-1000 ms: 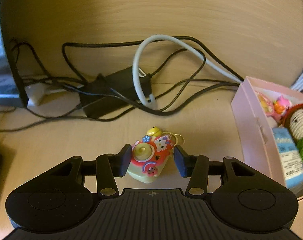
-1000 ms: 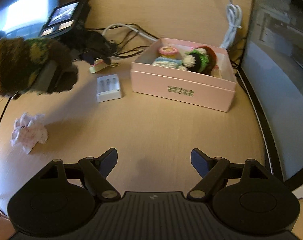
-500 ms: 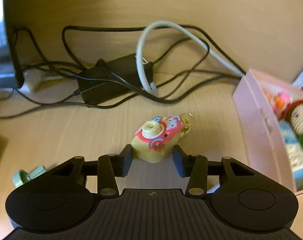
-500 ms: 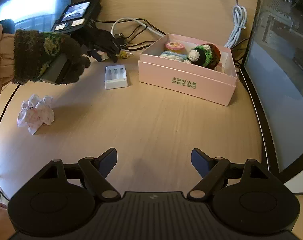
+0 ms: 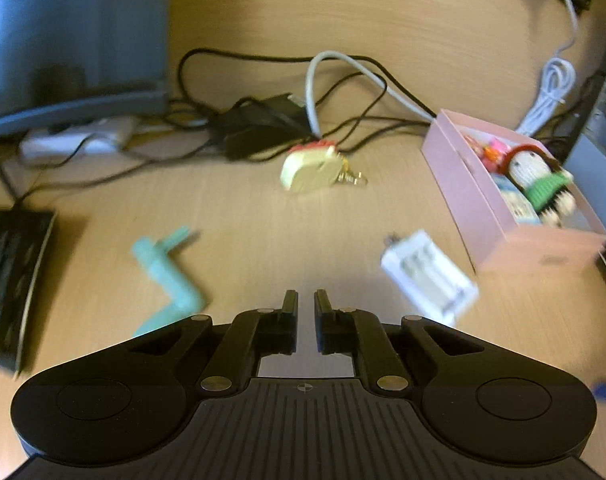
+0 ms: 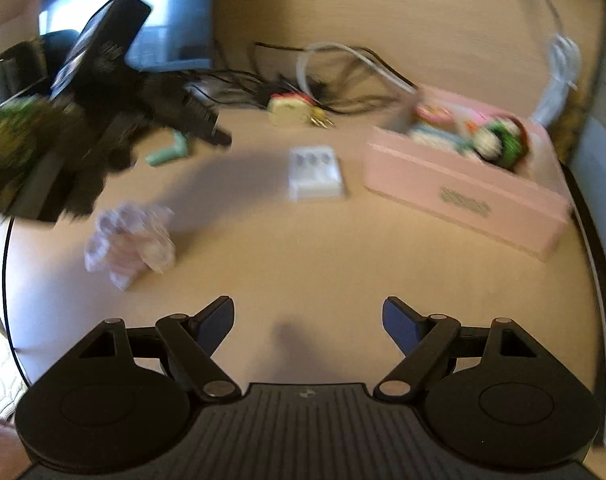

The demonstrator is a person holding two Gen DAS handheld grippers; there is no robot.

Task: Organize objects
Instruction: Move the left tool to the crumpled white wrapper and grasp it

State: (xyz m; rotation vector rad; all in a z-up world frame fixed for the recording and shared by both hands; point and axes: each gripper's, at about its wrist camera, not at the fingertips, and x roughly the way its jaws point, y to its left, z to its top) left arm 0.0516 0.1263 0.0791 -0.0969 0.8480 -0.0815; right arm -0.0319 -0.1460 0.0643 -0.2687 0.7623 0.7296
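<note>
The yellow and red toy camera keychain [image 5: 309, 170] [image 6: 289, 110] lies on the wooden desk in front of the cables, well beyond my left gripper [image 5: 305, 296]. That gripper is shut with nothing between its fingers. In the right wrist view the left gripper [image 6: 219, 136] hovers above the desk, held by a dark gloved hand [image 6: 19, 140]. My right gripper [image 6: 309, 312] stands open and empty over bare desk. The pink box [image 5: 463, 184] [image 6: 463, 188] holds a crochet doll [image 5: 535, 176] [image 6: 499, 142] and small toys. A white battery case [image 5: 429, 276] [image 6: 315, 174] lies left of the box.
A mint green plastic piece [image 5: 169, 276] [image 6: 169, 152] and a crumpled tissue [image 6: 131, 236] lie on the left. A black adapter with tangled cables [image 5: 263, 128] sits at the back, beside a monitor [image 5: 75, 40]. A coiled white cable [image 5: 551, 92] hangs behind the box.
My left gripper has pulled back from the toy camera and shut with nothing in it. The toy camera now lies tipped on the desk. The right gripper stays open.
</note>
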